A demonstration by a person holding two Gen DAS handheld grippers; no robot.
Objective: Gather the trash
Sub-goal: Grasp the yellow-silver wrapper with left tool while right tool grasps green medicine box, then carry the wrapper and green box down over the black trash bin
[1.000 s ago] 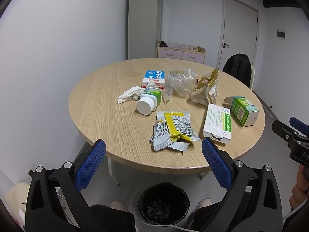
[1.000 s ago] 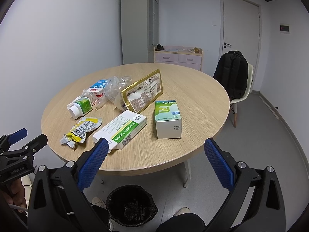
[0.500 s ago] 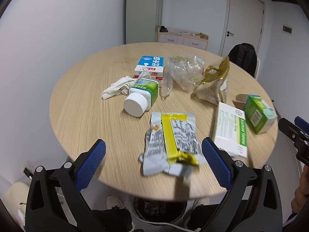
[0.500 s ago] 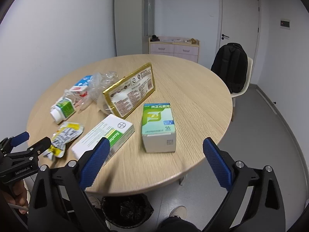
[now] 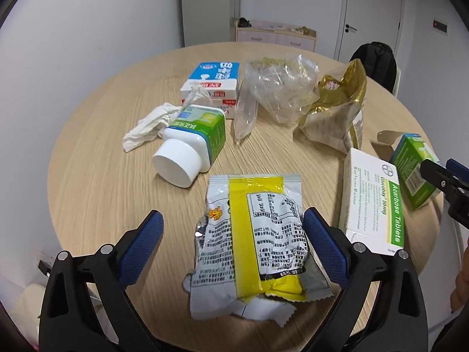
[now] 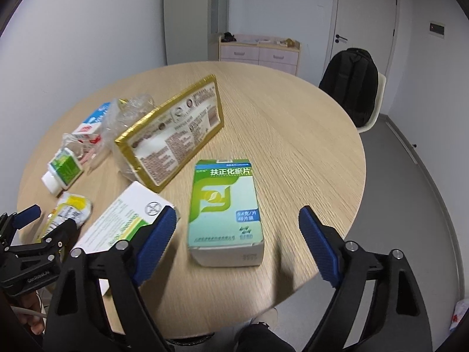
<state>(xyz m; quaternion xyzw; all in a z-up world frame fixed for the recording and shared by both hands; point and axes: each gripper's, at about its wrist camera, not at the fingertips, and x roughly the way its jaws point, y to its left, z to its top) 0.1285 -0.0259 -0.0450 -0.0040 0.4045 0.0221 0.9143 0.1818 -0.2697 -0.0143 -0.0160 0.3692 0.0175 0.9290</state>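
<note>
Trash lies on a round wooden table [image 5: 96, 193]. My left gripper [image 5: 233, 236] is open, its jaws either side of a crumpled silver and yellow wrapper [image 5: 252, 234] at the near edge. My right gripper [image 6: 237, 234] is open around a green medicine box [image 6: 224, 205]. A white tablet box [image 5: 373, 202] lies between the two; it also shows in the right wrist view [image 6: 126, 220]. Farther back lie a green-labelled bottle [image 5: 190, 143], a tissue [image 5: 146, 126], a milk carton [image 5: 212, 83], a clear plastic bag [image 5: 278, 91] and a gold bag [image 5: 337, 111].
A chair with a black backpack [image 6: 350, 85] stands at the table's far right. A pink drawer unit [image 6: 259, 52] and a tall cabinet stand against the back wall beside a door [image 6: 365, 20].
Both grippers have moved forward and down over the table, the left up to the wrapper and the right up to the green box. The bin below the table has dropped out of view.
</note>
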